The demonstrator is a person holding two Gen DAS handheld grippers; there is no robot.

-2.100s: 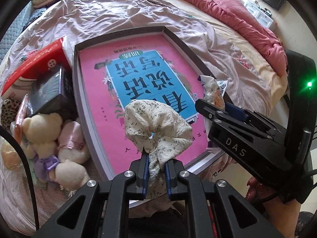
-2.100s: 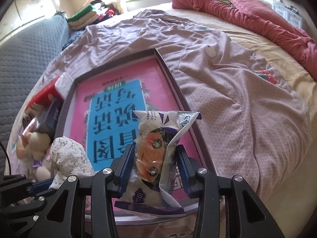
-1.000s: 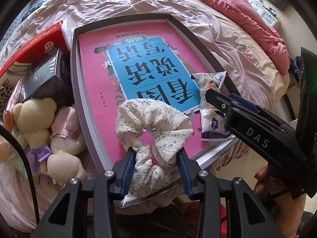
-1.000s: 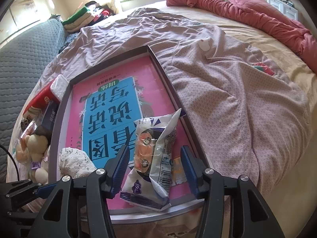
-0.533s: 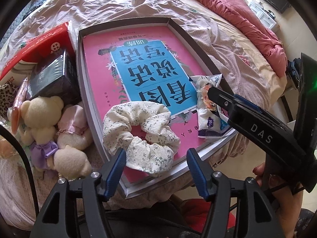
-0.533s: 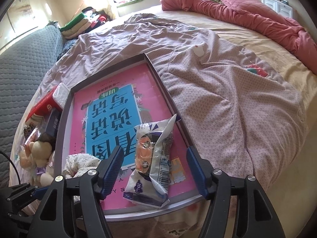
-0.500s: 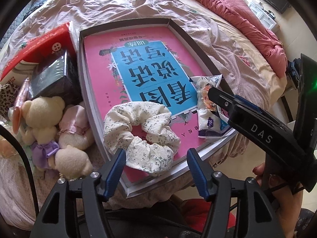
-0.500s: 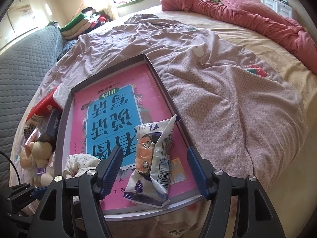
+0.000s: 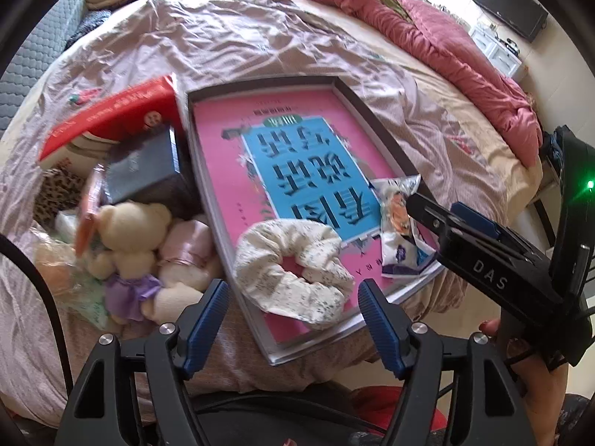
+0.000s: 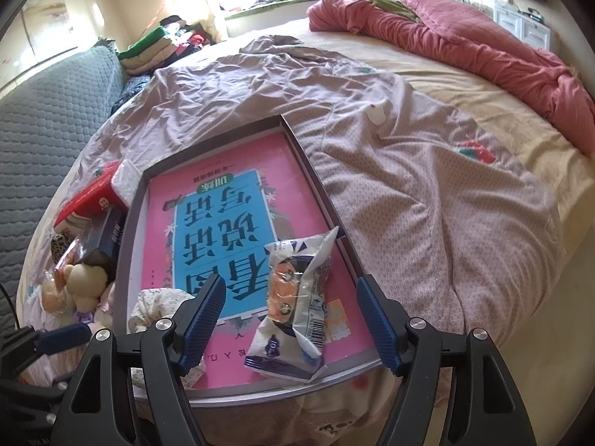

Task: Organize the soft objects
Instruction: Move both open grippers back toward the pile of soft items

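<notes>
From the left wrist, the left gripper [image 9: 293, 319] stands spread wide, holding nothing; the floral scrunchie [image 9: 292, 265] lies just ahead of it on the pink book in the grey tray [image 9: 375, 122], with 1 plush bear [image 9: 128, 234] left of the tray. From the right wrist, the right gripper [image 10: 292, 321] is likewise released, its blue fingers [image 10: 202, 314] either side of the snack packet [image 10: 297, 303] resting on the tray's near right corner.

A rumpled red quilt [image 10: 465, 37] lies along the bed's far side. Folded clothes [image 10: 156, 50] sit stacked by the window.
</notes>
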